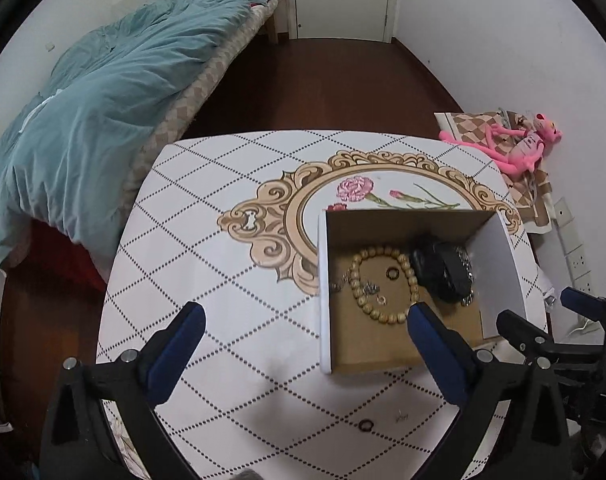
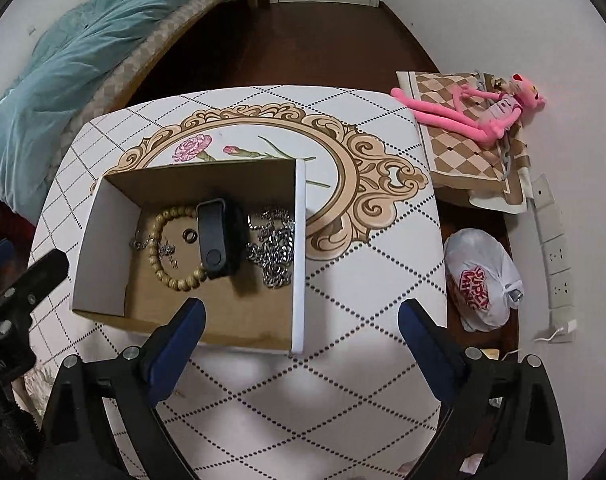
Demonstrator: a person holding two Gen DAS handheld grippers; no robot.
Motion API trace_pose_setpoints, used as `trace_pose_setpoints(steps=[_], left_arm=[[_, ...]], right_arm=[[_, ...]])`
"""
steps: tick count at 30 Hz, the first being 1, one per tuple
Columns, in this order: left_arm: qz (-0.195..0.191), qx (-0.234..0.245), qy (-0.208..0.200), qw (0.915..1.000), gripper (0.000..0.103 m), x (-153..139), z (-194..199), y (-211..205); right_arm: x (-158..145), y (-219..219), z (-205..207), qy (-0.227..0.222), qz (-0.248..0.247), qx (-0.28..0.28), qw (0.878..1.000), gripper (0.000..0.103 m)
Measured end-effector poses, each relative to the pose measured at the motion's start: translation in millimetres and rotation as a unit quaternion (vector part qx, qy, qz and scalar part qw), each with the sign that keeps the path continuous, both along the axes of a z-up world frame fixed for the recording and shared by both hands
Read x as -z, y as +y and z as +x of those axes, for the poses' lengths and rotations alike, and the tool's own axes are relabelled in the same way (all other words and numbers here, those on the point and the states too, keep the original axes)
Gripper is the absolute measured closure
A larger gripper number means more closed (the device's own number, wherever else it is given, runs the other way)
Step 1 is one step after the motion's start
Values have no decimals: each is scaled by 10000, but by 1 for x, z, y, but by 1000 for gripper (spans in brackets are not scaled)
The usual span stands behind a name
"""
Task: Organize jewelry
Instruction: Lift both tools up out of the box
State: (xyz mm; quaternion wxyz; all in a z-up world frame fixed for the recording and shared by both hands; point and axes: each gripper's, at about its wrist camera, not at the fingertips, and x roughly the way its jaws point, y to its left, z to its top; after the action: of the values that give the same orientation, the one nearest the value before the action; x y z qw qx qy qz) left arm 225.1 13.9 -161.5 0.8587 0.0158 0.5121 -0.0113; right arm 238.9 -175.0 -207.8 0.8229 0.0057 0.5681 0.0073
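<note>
1. We hold the left tongs [image 1: 307, 312] spread wide above the tabletop [image 1: 207, 264], gripping nothing.
2. Our right tongs [image 2: 301, 308] are likewise released, one finger over the box [image 2: 299, 240].
3. Inside the box lie a wooden bead bracelet [image 2: 163, 240], a black wristband [image 2: 213, 232] resting across it, a silver chain [image 2: 277, 244] and a small dark ring [image 2: 190, 235].
4. Another ring [image 1: 365, 425] lies on the tabletop outside the box (near our left tongs).
5. A pink plush toy [image 2: 475, 116] lies on a checked cloth beyond the tabletop.
</note>
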Motion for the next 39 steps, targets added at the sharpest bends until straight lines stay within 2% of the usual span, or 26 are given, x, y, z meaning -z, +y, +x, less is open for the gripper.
trace_pose_setpoints(steps=[8, 13, 25, 30, 34, 39], left_arm=[[-25, -74, -168, 9998, 0, -15, -23, -2], [24, -19, -467, 9989, 0, -38, -42, -7], [-159, 102, -1035, 9945, 0, -91, -85, -11], [-289, 39, -1118, 9933, 0, -103, -95, -7], [-184, -96, -991, 9949, 0, -91, -95, 1], [156, -313, -419, 9985, 0, -36, -93, 21]], right_arm=[[-23, -2, -19, -305, -41, 101, 9995, 5], [-48, -7, -39, -670, -100, 193, 9975, 5], [-119, -11, -92, -1556, -182, 380, 9869, 5], [-135, -13, -105, -1707, -38, 437, 9843, 5], [-123, -12, -106, -1514, 121, 416, 9875, 5], [-61, 8, -101, -873, 455, 184, 9950, 5]])
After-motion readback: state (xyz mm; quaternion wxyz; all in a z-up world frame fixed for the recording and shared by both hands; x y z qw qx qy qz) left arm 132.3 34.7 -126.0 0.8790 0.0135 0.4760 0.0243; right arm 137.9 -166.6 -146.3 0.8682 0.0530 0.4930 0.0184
